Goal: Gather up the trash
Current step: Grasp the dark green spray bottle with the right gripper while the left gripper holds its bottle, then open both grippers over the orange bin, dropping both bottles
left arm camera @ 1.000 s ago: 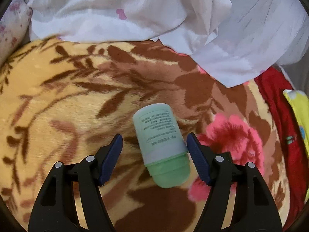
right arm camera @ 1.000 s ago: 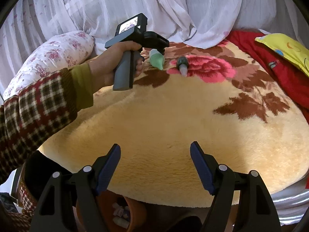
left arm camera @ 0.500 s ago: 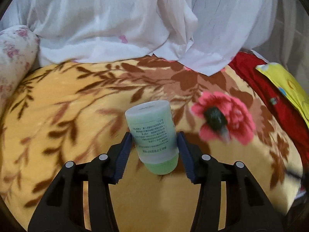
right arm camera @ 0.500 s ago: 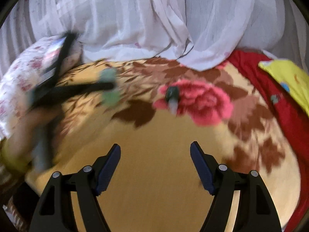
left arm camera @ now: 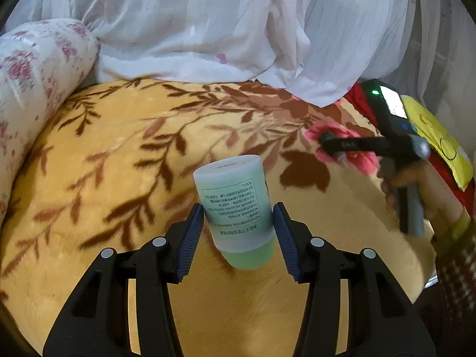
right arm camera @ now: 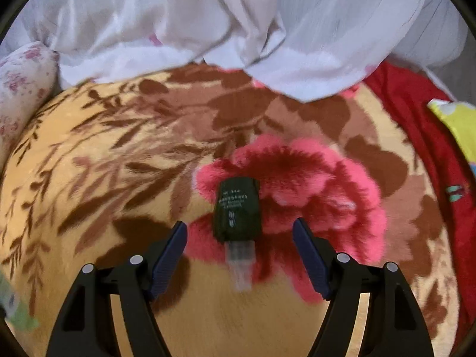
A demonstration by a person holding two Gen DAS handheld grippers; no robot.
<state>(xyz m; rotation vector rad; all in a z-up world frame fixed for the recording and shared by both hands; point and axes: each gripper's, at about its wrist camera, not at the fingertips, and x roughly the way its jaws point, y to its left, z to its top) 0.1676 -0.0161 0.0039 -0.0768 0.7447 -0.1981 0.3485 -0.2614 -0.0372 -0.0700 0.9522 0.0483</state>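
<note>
My left gripper (left arm camera: 238,226) is shut on a pale green bottle (left arm camera: 236,208) with a printed label and holds it above the floral blanket (left arm camera: 119,154). A small dark green bottle (right arm camera: 237,212) with a clear cap lies on the pink flower of the blanket (right arm camera: 104,163). My right gripper (right arm camera: 239,247) is open, its jaws on either side of the dark bottle's cap end, not touching it. The right gripper and the hand holding it also show in the left wrist view (left arm camera: 401,160), blurred, over the pink flower.
White curtain fabric (left arm camera: 238,23) hangs along the far edge of the bed. A flowered pillow (left arm camera: 32,83) lies at the left. A red cloth (right arm camera: 422,125) and a yellow item (right arm camera: 458,122) lie at the right.
My left gripper closed on the pale green bottle and lifted it back off the blanket. My right gripper moved forward to the dark bottle, which now sits between its open jaws.
</note>
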